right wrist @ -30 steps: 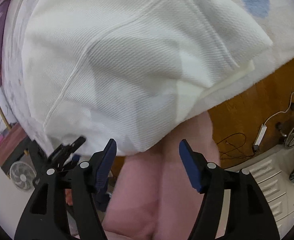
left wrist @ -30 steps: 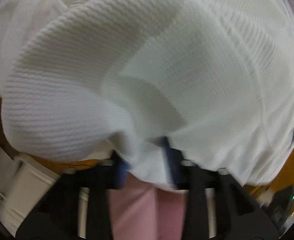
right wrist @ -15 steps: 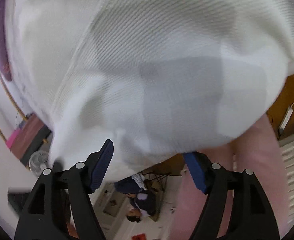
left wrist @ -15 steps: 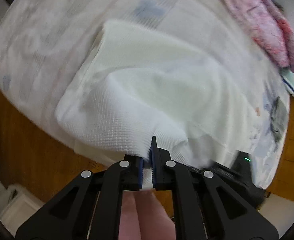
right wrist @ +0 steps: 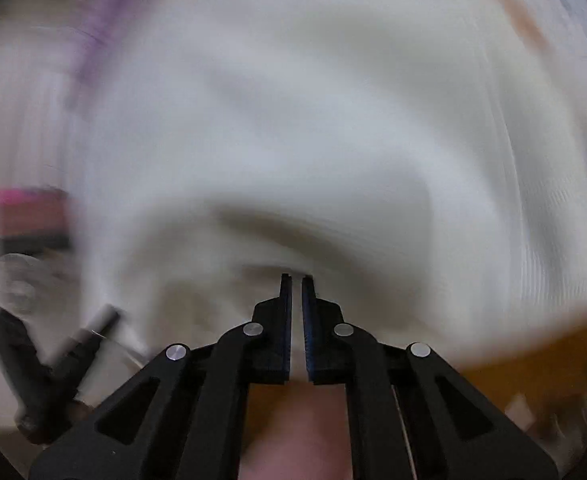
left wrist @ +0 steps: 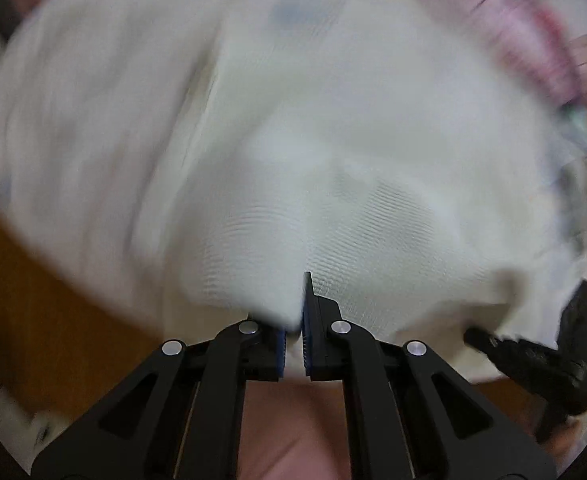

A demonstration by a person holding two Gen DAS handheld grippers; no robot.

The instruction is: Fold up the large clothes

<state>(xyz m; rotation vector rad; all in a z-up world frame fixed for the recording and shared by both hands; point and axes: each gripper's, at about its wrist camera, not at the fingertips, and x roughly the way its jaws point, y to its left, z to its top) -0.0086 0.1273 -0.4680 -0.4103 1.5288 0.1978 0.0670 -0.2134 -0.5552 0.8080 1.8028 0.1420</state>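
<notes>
A large white waffle-knit garment (left wrist: pixel 333 184) lies across the bed and fills most of both views; it is also in the right wrist view (right wrist: pixel 293 140). My left gripper (left wrist: pixel 295 312) is shut on a fold of its near edge; cloth bunches between the blue pads. My right gripper (right wrist: pixel 296 280) is shut, its tips at the garment's near edge under a raised fold. I cannot see cloth between its pads. Both views are blurred by motion.
A pale patterned bedsheet (left wrist: pixel 73 112) lies under the garment. Pink clothing (left wrist: pixel 541 48) lies at the far right of the bed. Wooden floor (left wrist: pixel 53 320) shows beside the bed. The other gripper (left wrist: pixel 553 356) shows at the lower right.
My right gripper has closed from wide open. My left gripper stays shut on the garment's edge. Both cameras are swinging fast over the bed.
</notes>
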